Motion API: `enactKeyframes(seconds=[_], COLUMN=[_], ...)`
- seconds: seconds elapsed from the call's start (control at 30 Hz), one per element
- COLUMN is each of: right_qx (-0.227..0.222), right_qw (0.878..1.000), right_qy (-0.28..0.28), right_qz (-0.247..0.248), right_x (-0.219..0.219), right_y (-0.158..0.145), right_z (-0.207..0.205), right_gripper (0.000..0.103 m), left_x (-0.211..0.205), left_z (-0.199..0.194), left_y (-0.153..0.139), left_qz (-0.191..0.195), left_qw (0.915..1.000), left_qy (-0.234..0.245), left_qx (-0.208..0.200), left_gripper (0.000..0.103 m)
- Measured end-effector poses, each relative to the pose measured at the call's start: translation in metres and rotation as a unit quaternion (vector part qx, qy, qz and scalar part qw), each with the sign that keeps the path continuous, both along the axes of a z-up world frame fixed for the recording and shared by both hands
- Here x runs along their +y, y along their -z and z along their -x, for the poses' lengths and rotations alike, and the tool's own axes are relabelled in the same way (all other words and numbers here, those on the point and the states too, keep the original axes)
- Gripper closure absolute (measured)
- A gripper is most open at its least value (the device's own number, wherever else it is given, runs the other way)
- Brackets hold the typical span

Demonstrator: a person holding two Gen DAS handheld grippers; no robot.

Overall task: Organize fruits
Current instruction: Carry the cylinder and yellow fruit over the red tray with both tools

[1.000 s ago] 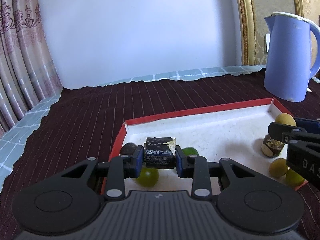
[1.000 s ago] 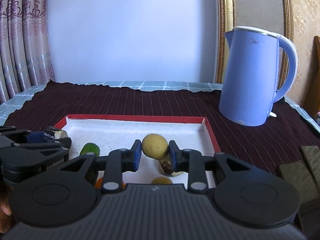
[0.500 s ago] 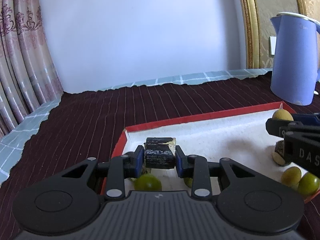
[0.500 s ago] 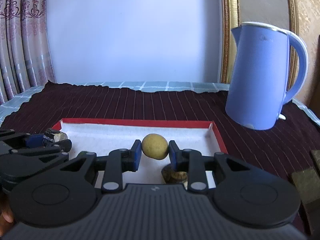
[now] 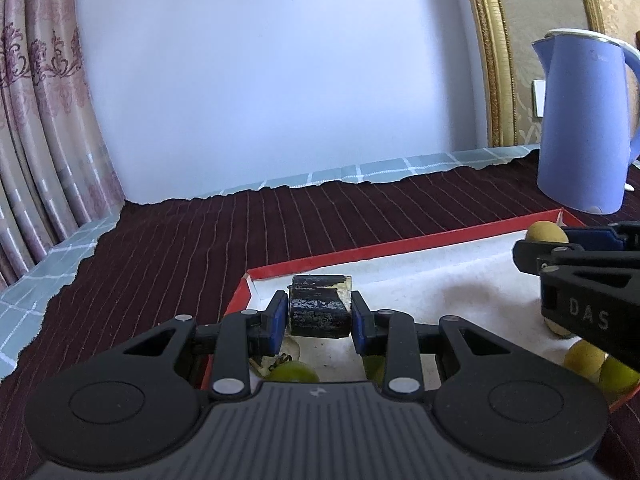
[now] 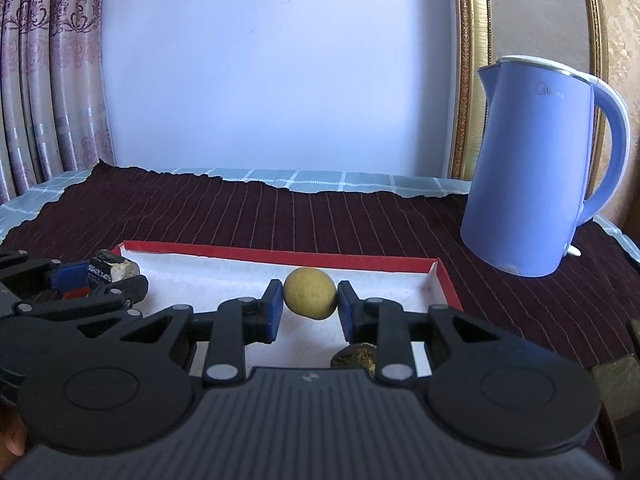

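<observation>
My left gripper (image 5: pixel 319 316) is shut on a dark, blackened fruit chunk (image 5: pixel 318 311) and holds it above the left end of the red-rimmed white tray (image 5: pixel 360 255). My right gripper (image 6: pixel 310 306) is shut on a round yellow fruit (image 6: pixel 310 293) above the tray's right part (image 6: pixel 280 258). The right gripper also shows at the right of the left wrist view (image 5: pixel 576 264), the left gripper at the left of the right wrist view (image 6: pixel 80 280). Green fruits (image 5: pixel 292 372) and yellow-green ones (image 5: pixel 586 358) lie in the tray below.
A blue electric kettle (image 6: pixel 536 168) stands on the dark red striped cloth (image 6: pixel 280 216) right of the tray. A brown shrivelled fruit (image 6: pixel 356 356) lies in the tray under the right gripper. Curtains hang at the left; a gold frame stands behind the kettle.
Both grippers have risen and tilted up with their fruits still held; the tray and the fruits in it have dropped lower in both views.
</observation>
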State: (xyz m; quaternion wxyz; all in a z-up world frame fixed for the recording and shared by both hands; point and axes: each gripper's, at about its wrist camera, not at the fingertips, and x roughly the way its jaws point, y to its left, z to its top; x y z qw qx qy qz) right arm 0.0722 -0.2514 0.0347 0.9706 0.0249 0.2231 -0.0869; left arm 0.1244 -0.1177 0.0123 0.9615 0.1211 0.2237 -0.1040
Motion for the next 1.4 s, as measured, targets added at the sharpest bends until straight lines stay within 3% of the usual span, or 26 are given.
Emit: enactKeyframes(seconds=[0.27,0.8,1.4], right_qx=[0.007,0.015,0.029], right_qw=[1.000,1.000,0.999], right_qy=[0.009,0.026,0.031], right_qz=[-0.001,-0.008,-0.009], right_x=[-0.003,-0.014,-0.016], right_y=[0.000,0.006,0.017], right_z=[-0.008,-0.021,-0.022], right_gripper=[0.075,0.075,0.075], left_x=[0.000,-0.003,-0.004], left_z=[-0.016,-0.022,-0.013], left_y=[0.007,0.007,0.010], left_qz=[0.005,0.004,-0.002], left_qw=[0.9993,0.9997,1.0000], left_qy=[-0.006,-0.019,-0.001], left_qx=[0.037,0.016,0.007], left_gripper=[0.071,0.071,0.071])
